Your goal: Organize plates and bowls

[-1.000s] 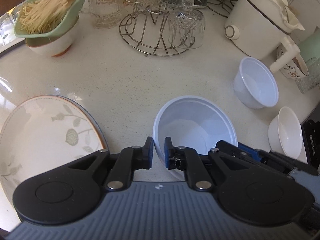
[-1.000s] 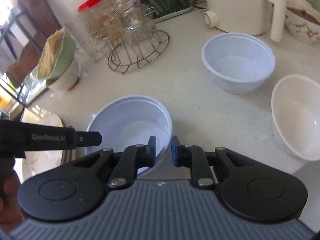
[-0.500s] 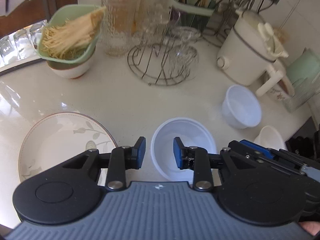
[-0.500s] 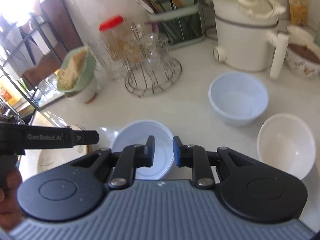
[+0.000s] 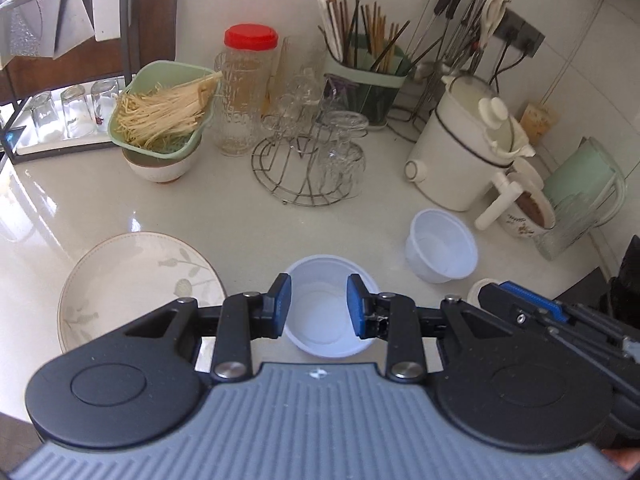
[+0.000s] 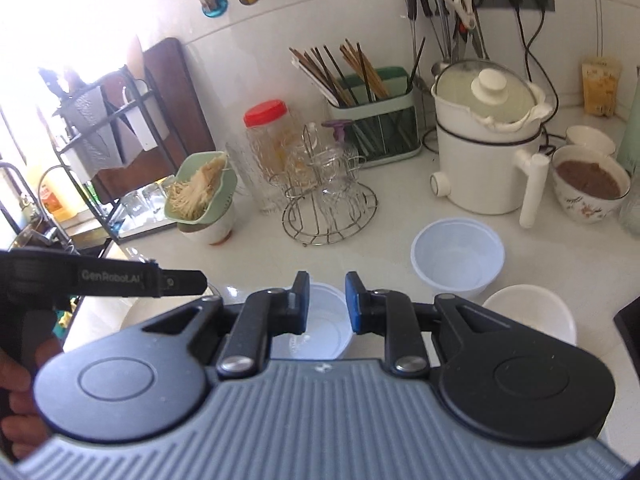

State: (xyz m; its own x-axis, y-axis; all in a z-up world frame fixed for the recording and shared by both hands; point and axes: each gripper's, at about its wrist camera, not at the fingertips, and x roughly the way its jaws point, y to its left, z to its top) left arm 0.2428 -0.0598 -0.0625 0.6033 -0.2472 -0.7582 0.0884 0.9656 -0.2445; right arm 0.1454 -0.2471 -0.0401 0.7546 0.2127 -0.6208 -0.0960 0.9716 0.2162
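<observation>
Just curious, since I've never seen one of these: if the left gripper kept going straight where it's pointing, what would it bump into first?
Probably the white plastic bowl on the counter; the left gripper hangs open above it, though depth is hard to judge.

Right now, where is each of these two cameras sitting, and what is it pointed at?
Left wrist: rides on the left gripper, looking down at the counter, plate and near bowl; its own fingers and the right gripper's side show.
Right wrist: rides on the right gripper, aimed at the counter and wall; the left gripper and a hand show.
Shared: near bowl, far bowl, pot.
</observation>
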